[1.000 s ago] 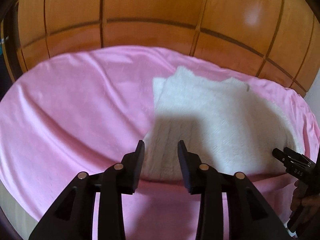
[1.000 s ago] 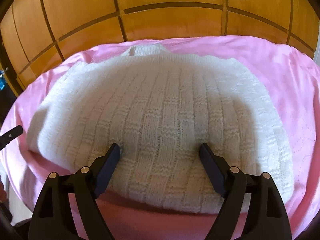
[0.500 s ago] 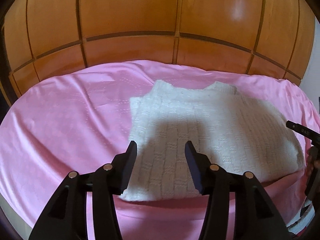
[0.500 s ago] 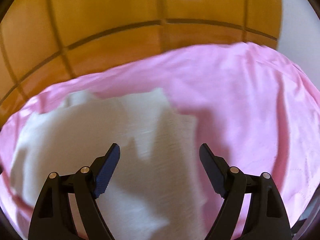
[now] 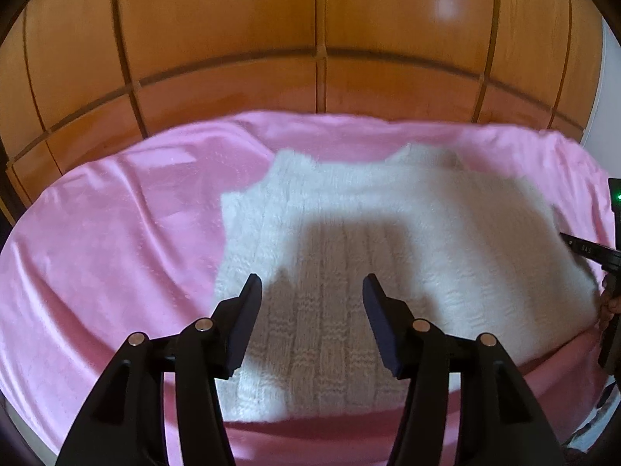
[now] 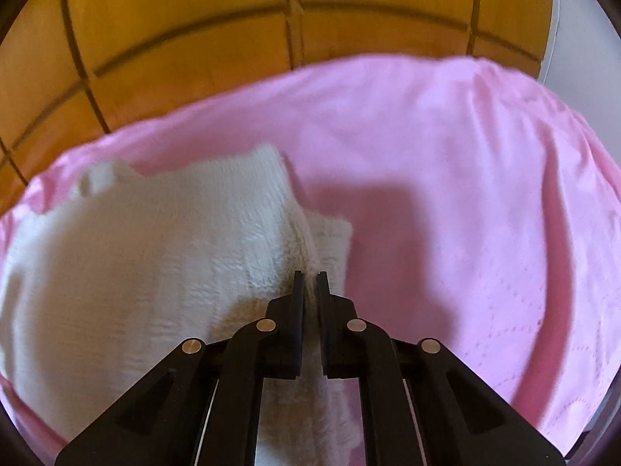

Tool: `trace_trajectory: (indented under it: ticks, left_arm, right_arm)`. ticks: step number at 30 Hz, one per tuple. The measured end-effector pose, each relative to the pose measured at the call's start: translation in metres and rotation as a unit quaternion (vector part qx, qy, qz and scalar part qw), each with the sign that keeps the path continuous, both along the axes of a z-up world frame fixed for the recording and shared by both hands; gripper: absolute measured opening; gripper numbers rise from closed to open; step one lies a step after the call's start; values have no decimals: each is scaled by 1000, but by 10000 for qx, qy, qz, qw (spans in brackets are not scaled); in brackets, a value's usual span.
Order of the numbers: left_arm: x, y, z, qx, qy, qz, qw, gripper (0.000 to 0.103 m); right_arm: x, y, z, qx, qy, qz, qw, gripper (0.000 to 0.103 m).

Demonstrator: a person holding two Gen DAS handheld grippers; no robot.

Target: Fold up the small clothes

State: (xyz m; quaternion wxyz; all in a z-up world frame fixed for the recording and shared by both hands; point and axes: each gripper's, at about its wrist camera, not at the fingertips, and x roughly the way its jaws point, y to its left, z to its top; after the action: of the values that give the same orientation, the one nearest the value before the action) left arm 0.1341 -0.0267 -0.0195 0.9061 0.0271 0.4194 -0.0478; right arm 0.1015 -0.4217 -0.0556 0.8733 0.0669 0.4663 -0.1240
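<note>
**Right edge pinched, left side waiting**

Clamped tight now: right gripper [image 6: 309, 283], jaws just snapped together on the right-hand edge of the white knitted sweater [image 6: 155, 256], a ridge of knit visibly caught between the pads. Seen from the left wrist, same tool poking in at 3 o'clock.

Spread flat on the pink blanket [image 5: 116, 256], that sweater, neck opening toward 12 o'clock, hem toward 6, wooden panelled wall [image 5: 310, 39] behind.

Over the near hem, left gripper [image 5: 310, 295]: jaws just widened, parted, nothing between them but air, knit lying underneath and untouched.

Judging by this: a side fold starting, right edge to be carried toward 9 o'clock. Best done low and slow. Lift only enough to clear the lower layer, keep the edge parallel to the rib lines, lay it down rather than drop it. Worth a check that only the sweater is pinched, no blanket. Useful job for the left: pin the hem, or take the matching lower corner, against dragging.
</note>
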Motion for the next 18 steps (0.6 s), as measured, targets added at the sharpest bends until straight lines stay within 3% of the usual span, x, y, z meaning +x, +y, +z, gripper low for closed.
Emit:
trace_trajectory:
  ticks: [3,6,8,10,14,18]
  left_arm:
    - [8,-1,-24,7,406,38,9992,54]
    - [5,-2,-30,80,383,70,9992,54]
    - [3,-1,-26,1,349,97,9993,54]
    - [0,2,-20,-203,258,108,9994,54]
    - [-6,1,-6,-623,34,-70,9980,54]
    - [-8,-14,-8,-825,152,-435,9955,53]
  right_arm:
    - [2,0,-7,-78,-57,6,10000,5]
    - [0,-6,-3,140,-74,-16,9999,5]
    - [-3,-12,2,358,-111,10,9993,18]
    - [-12,-20,12,501,-238,-106,9984,52]
    - [-31,-44,21,1433,-554,-199,9879,61]
    - [-42,-52,3,2181,-343,-139,9752,63]
